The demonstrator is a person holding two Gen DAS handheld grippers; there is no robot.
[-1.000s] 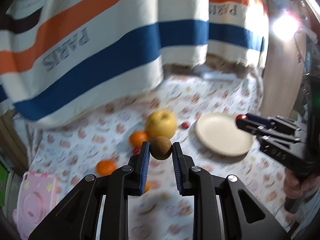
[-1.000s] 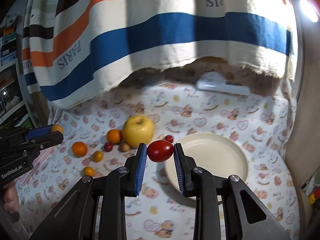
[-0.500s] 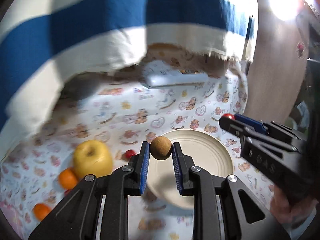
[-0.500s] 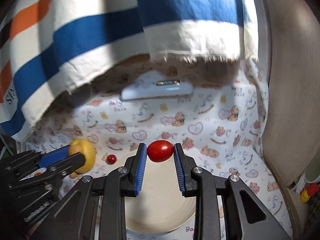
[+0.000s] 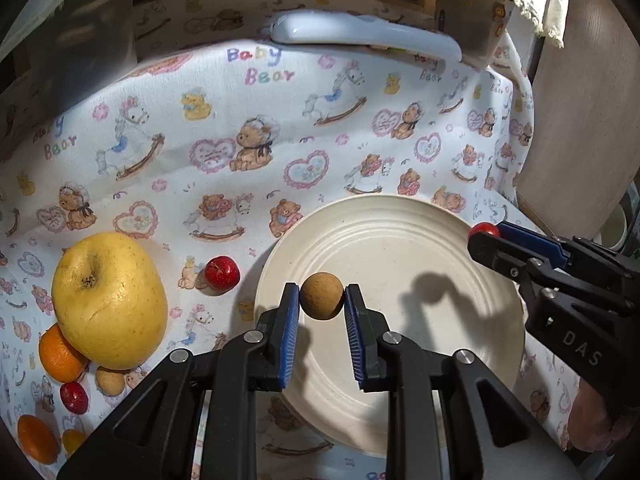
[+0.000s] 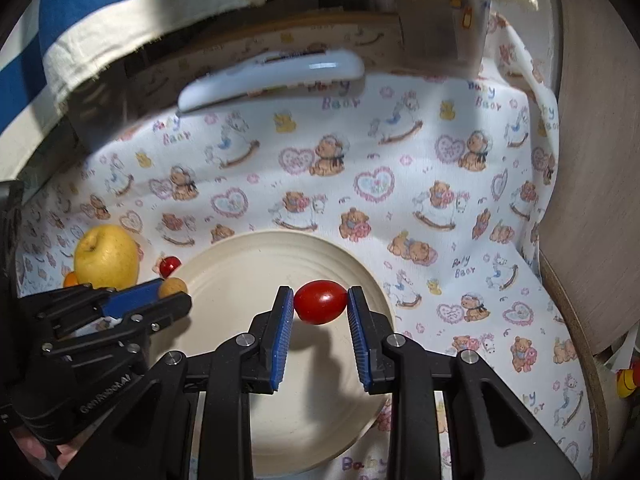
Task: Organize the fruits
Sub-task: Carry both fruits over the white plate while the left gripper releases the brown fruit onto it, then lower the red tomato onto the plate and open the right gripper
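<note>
Over the cream plate (image 5: 400, 240) your left tool (image 5: 322, 300) clamps one firm, light brown fruit (image 5: 322, 295) and your right tool (image 6: 320, 304) one soft, slippery red tomato (image 6: 320, 301), each pinched across its middle, so release gently or they roll.

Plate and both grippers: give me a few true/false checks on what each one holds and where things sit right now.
1. The left gripper holds a small brown fruit above the plate. True.
2. The right gripper is open, holding nothing. False: it is shut on a red tomato.
3. Fruit already lies on the plate. False: only shadows show there.
4. The yellow apple sits on the cloth, left of the plate. True.
5. A small red fruit lies between apple and plate. True.
</note>
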